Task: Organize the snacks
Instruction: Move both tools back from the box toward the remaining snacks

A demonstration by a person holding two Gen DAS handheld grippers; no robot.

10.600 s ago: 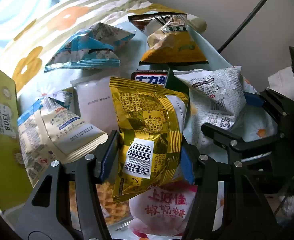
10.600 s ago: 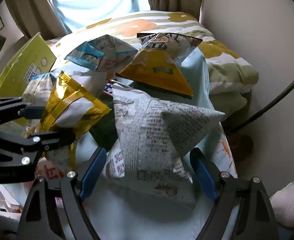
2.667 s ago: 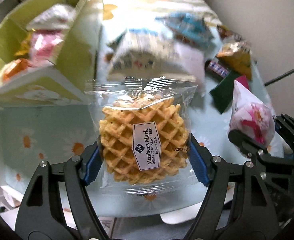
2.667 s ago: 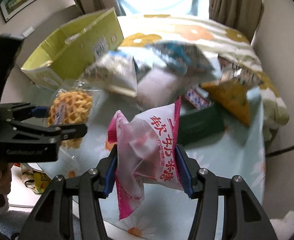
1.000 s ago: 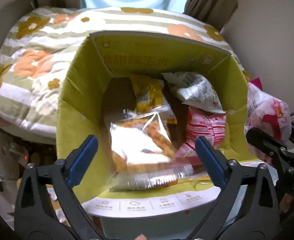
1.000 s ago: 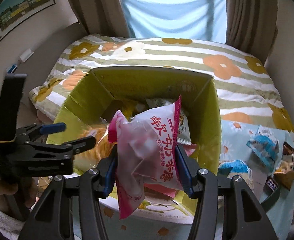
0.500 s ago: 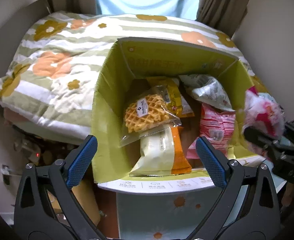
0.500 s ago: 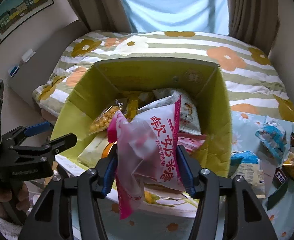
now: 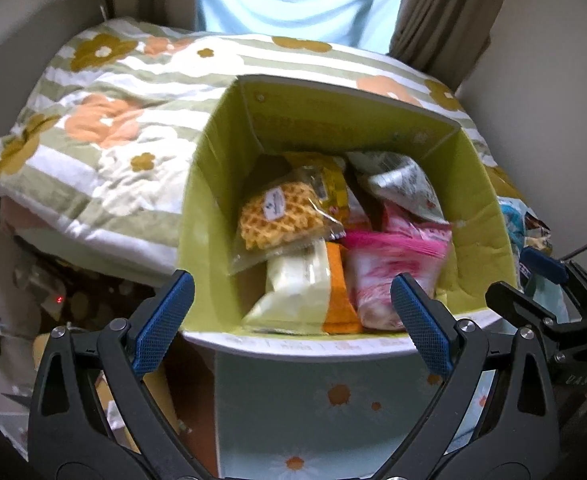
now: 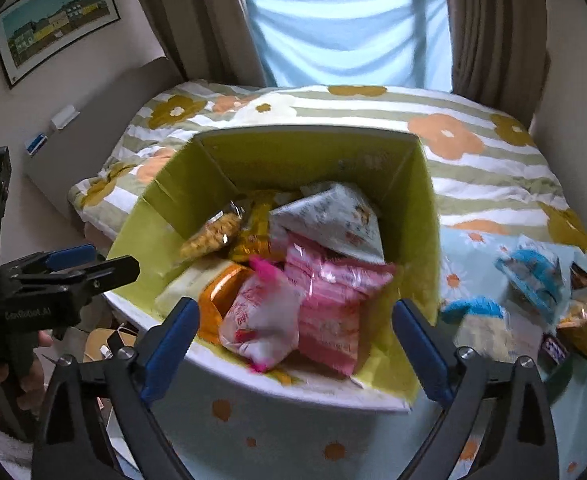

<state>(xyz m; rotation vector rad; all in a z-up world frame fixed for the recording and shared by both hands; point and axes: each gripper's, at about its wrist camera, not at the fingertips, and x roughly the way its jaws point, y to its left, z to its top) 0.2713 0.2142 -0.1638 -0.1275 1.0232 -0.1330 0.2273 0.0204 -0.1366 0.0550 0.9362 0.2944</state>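
A yellow-green cardboard box [image 9: 473,184] [image 10: 425,216] stands open on the table and holds several snack packs. Inside lie a waffle pack [image 9: 277,216] [image 10: 209,234], a white-and-orange pack [image 9: 297,292], a pink striped pack [image 10: 329,304] and a white pointed bag [image 10: 333,216]. The pink-and-white candy bag [image 10: 261,320] [image 9: 393,276] lies blurred in the box's near right part. My left gripper [image 9: 289,324] is open and empty above the box's near rim. My right gripper [image 10: 293,340] is open and empty, just above the candy bag.
Loose snack packs [image 10: 533,280] lie on the daisy-print tablecloth [image 10: 301,432] right of the box. A bed with a flowered quilt [image 9: 105,120] lies behind and left. Cluttered floor [image 9: 53,300] shows below the table's left edge.
My right gripper has opened and the pink-and-white candy bag has dropped into the box. The left gripper stays open and has drawn back slightly.
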